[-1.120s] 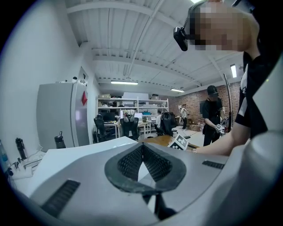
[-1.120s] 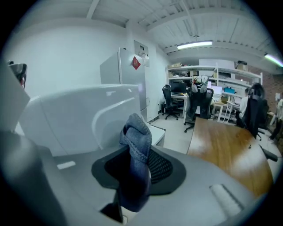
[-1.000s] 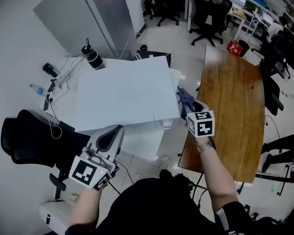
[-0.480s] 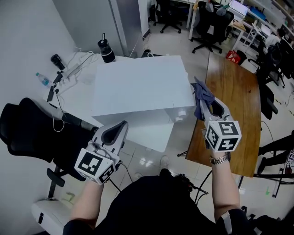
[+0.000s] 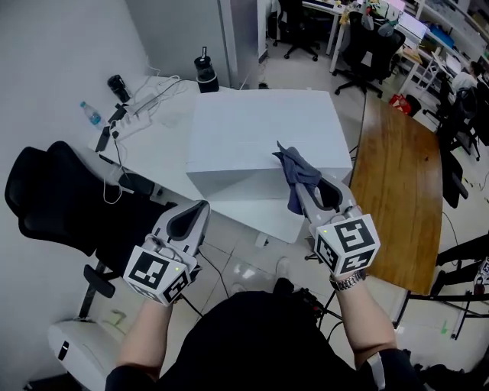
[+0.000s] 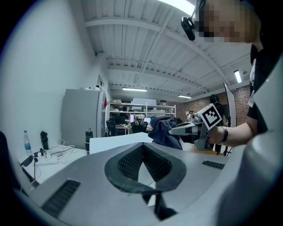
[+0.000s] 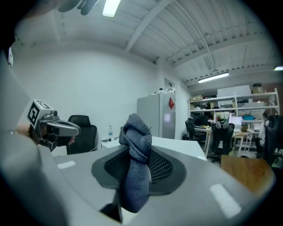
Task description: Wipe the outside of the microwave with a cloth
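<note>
The microwave point(image 5: 260, 137) is a plain white box on a white table point(image 5: 160, 130). A blue-grey cloth point(image 5: 296, 172) hangs bunched between the jaws of my right gripper point(image 5: 307, 189), which is shut on it just above the microwave's near right corner. The right gripper view shows the cloth point(image 7: 135, 152) draped over the pads, with the microwave top point(image 7: 179, 143) beyond. My left gripper point(image 5: 196, 212) hangs level in front of the microwave's near left side, shut and empty. Its pads meet in the left gripper view point(image 6: 142, 149), where the cloth point(image 6: 163, 131) shows to the right.
A black office chair point(image 5: 53, 198) stands at the left. A wooden table point(image 5: 397, 183) lies to the right. A water bottle point(image 5: 90, 114), a black flask point(image 5: 205, 72) and cables point(image 5: 149, 95) sit on the white table behind the microwave. A grey cabinet point(image 5: 244, 23) stands farther back.
My right gripper has risen with the cloth from the microwave's right side to its near right corner. The left gripper has come nearer the microwave's front, still shut.
</note>
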`<act>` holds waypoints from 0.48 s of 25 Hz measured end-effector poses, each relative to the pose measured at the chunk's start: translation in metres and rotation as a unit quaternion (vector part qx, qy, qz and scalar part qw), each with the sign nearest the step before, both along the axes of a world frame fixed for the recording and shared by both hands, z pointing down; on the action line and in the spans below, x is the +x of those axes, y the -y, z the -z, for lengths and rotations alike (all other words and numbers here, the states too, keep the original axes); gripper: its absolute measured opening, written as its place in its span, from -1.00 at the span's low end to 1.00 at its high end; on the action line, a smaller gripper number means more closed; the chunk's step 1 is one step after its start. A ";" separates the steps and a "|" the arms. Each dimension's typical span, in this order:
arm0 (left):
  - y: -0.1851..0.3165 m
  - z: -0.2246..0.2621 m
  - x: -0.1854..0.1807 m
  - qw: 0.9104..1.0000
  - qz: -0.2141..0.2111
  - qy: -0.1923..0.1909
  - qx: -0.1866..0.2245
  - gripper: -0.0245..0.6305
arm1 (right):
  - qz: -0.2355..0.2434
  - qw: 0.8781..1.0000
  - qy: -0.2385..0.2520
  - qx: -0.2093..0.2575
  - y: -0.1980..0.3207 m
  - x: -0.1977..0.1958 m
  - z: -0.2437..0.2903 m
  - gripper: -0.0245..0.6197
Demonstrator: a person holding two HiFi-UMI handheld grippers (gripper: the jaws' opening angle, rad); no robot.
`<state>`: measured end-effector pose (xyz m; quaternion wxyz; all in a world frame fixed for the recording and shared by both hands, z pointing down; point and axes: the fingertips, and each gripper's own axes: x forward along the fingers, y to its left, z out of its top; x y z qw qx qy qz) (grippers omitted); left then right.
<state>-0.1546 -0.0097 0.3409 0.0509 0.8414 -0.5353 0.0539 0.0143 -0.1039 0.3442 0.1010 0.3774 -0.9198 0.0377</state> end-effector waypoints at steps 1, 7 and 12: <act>-0.005 0.000 -0.006 1.000 0.004 0.000 0.000 -0.91 | 0.011 1.000 0.001 -0.002 -0.007 -0.013 -0.004 -0.60; -0.031 -0.005 -0.044 1.000 0.027 0.003 -0.002 -0.91 | 0.075 0.997 -0.001 -0.018 -0.042 -0.090 -0.033 -0.60; -0.046 -0.009 -0.067 0.999 0.043 0.003 -0.008 -0.91 | 0.111 0.993 -0.005 -0.028 -0.056 -0.145 -0.064 -0.60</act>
